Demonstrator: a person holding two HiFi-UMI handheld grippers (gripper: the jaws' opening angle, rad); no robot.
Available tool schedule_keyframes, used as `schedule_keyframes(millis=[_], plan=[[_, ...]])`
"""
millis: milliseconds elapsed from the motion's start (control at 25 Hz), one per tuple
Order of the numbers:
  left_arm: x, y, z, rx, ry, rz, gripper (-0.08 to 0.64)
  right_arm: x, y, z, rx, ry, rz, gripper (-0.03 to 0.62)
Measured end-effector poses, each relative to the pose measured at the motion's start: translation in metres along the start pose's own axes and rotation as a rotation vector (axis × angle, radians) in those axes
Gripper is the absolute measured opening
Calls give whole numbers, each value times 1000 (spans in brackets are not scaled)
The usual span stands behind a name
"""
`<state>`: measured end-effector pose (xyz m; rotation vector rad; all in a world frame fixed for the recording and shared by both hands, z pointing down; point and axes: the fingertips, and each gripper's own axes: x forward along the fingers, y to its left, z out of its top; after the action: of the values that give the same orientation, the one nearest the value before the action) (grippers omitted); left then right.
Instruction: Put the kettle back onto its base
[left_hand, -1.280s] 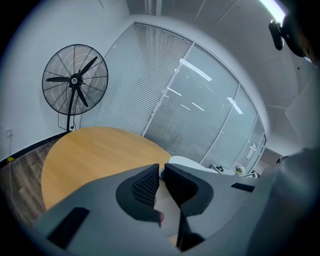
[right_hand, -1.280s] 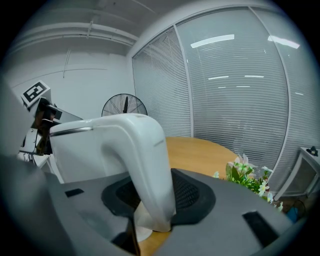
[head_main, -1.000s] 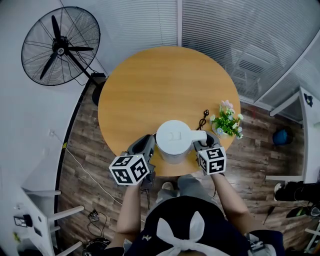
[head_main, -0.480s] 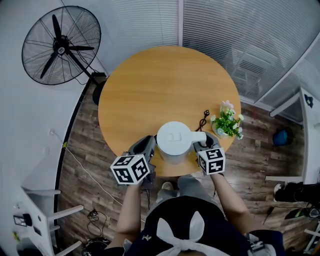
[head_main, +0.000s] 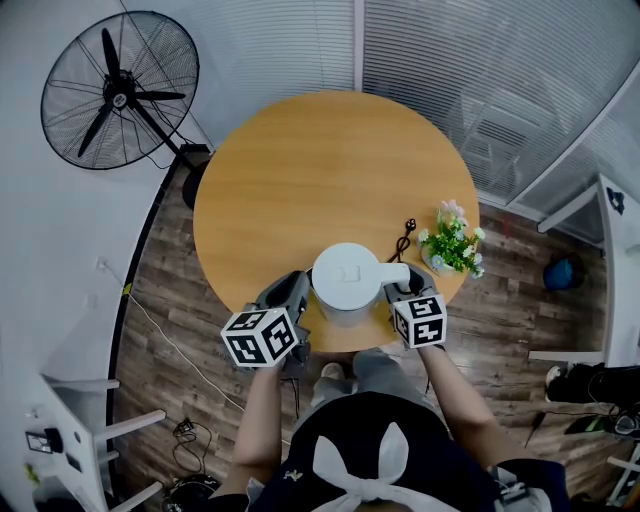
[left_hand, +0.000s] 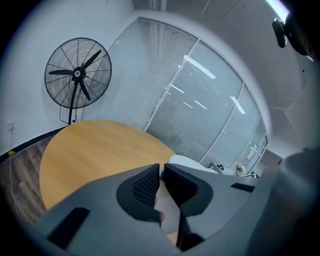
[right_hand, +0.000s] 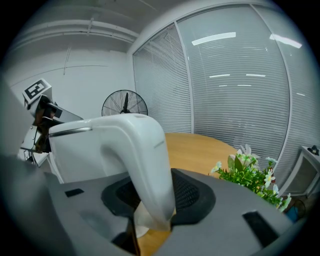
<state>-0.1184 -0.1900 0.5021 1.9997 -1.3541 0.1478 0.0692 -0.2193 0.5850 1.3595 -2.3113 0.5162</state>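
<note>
A white kettle (head_main: 345, 278) stands near the front edge of the round wooden table (head_main: 300, 170). My right gripper (head_main: 398, 290) is shut on its curved handle (right_hand: 145, 165), which fills the space between the black pads (right_hand: 187, 192) in the right gripper view. Just left of the kettle body, my left gripper (head_main: 297, 290) is shut with nothing between its jaws. In the left gripper view, the kettle's lid (left_hand: 185, 162) shows just past the left gripper (left_hand: 161, 176). No base shows under or beside the kettle.
A small pot of flowers (head_main: 455, 243) sits at the table's right edge, with a black cord (head_main: 404, 238) lying between it and the kettle. A standing fan (head_main: 118, 92) is on the floor at the far left. The person stands at the near edge.
</note>
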Motion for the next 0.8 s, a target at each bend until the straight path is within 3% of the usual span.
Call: schedule_keyframes(millis=[800], plan=[[2,5,-11,-5,2,-2,48,3,1,-12,-13,0,-1,150]])
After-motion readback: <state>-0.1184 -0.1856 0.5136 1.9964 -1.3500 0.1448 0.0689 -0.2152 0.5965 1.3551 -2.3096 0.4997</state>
